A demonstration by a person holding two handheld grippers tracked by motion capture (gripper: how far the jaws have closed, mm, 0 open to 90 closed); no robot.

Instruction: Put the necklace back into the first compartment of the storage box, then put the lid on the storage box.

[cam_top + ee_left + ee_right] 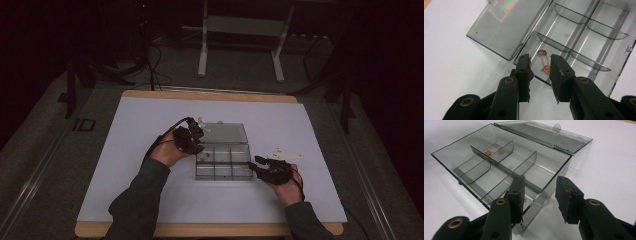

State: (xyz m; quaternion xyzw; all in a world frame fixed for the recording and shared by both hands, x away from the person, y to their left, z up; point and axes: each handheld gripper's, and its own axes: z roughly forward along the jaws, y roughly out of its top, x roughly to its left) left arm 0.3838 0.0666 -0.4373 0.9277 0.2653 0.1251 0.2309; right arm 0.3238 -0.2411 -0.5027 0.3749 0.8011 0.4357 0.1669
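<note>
Jewellery [544,62], a small coppery chain with two charms, is seen lying in a corner compartment of the clear box [549,173], just past the tips of the left gripper [540,65]. Its jaws are partly open and nothing is held between them, so the drop looks done. The lid [499,27] is laid flat open behind the box. The right gripper [540,188] is placed at the box's near corner, one jaw inside the wall and one outside; a squeeze on the wall cannot be told. Next, the lid probably needs to be swung shut while the box is kept steady on the surface [150,200].
</note>
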